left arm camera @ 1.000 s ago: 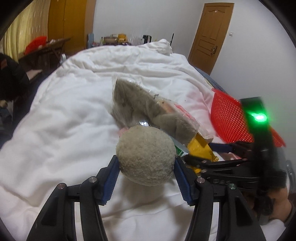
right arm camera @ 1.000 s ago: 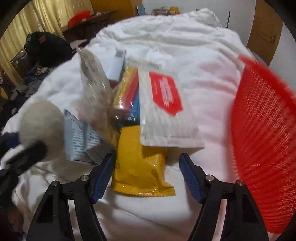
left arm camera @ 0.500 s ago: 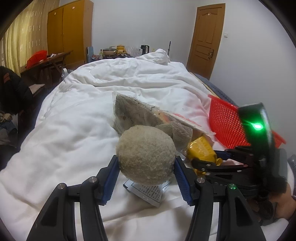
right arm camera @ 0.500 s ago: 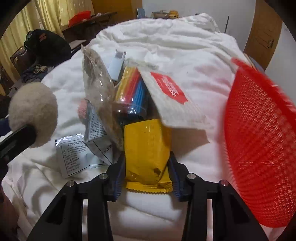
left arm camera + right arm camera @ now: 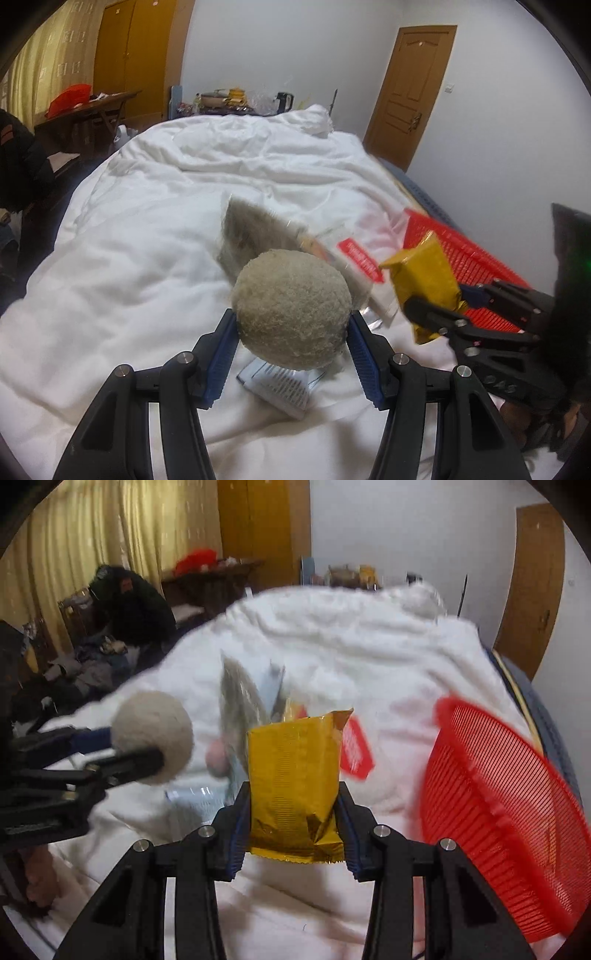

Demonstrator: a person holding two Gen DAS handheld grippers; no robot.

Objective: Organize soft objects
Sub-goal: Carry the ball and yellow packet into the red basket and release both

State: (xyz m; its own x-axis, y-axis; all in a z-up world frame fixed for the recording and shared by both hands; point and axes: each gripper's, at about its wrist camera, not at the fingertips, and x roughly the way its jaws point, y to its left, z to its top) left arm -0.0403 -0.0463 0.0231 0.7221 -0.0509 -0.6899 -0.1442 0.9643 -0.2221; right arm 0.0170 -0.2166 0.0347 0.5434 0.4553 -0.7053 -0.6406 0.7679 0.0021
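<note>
My right tongs (image 5: pixel 293 814) are closed on the yellow packet (image 5: pixel 295 782), clamping its lower half from both sides. The packet's long axis runs straight out along the fingers, its crimped bottom edge nearest me and its torn-looking top corner pointing away and slightly right. In the left view the same yellow packet (image 5: pixel 424 284) hangs clear above the bed, tilted up to the left.

My left tongs (image 5: pixel 291 339) are closed around the fuzzy beige ball (image 5: pixel 291 308), both blue pads (image 5: pixel 221 350) pressed against its sides; being round, it points nowhere in particular. It sits lifted off the white duvet (image 5: pixel 147 240).

Just beyond the ball lies the pile of bagged items (image 5: pixel 258 232), including a white pouch with a red label (image 5: pixel 360 260), and a small printed sachet (image 5: pixel 280 384) rests on the duvet directly under the ball.

The red mesh basket (image 5: pixel 509 812) stands tipped to the right of my right tongs, near the bed's right edge. To the left of my left tongs the duvet stretches open.
</note>
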